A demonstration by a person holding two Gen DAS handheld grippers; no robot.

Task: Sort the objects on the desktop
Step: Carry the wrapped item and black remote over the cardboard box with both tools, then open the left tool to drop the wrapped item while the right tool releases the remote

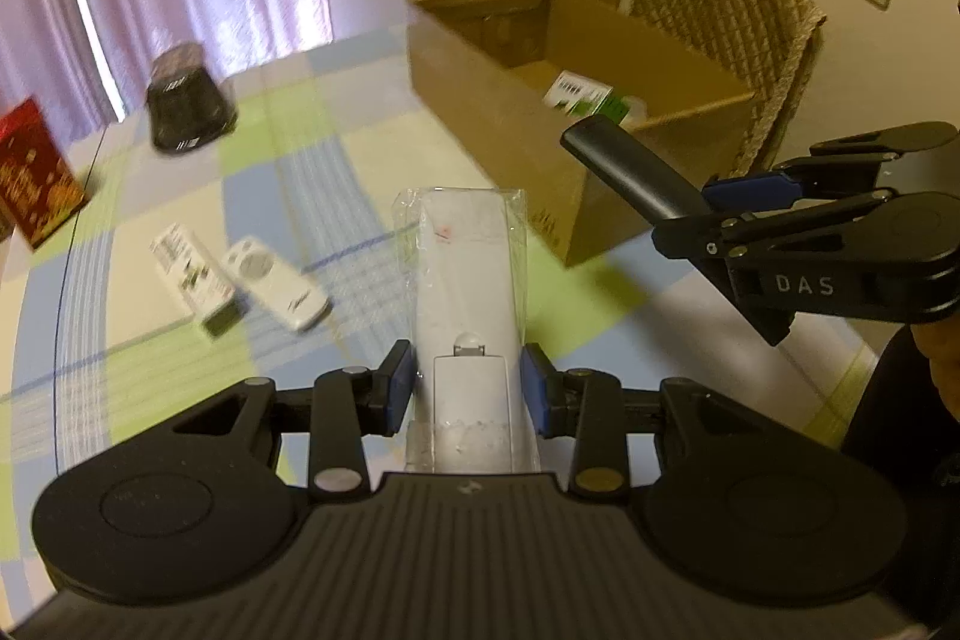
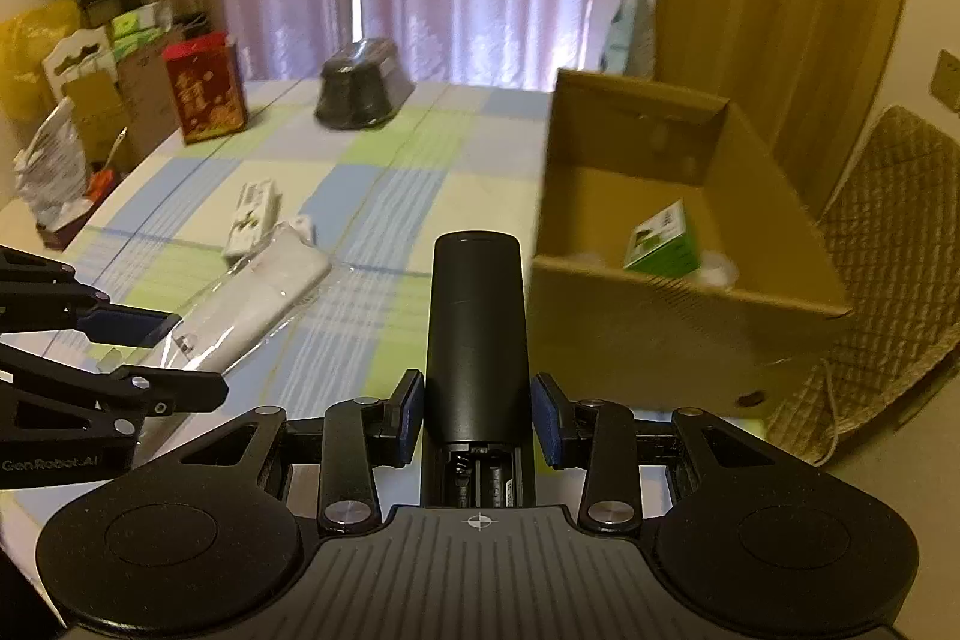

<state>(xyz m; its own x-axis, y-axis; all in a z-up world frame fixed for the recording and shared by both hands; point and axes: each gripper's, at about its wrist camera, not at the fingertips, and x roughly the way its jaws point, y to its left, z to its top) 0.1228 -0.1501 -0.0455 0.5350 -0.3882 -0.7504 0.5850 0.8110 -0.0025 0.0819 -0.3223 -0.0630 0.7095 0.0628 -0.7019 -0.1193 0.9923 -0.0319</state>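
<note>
While both hovered near the cardboard box [image 1: 498, 58] | left claw [image 1: 468, 388] gripped wrapped white remote [image 1: 465, 274] | right claw [image 2: 478, 421] gripped black remote [image 2: 477, 328]

cardboard box [image 2: 678, 322]: matt brown | white remote [image 1: 468, 304]: glossy clear plastic wrap | black remote [image 2: 477, 334]: smooth matt plastic

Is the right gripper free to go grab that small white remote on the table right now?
Probably not: the right gripper is already shut on a black remote, so its jaws are occupied. The small white remote itself lies uncovered.
</note>
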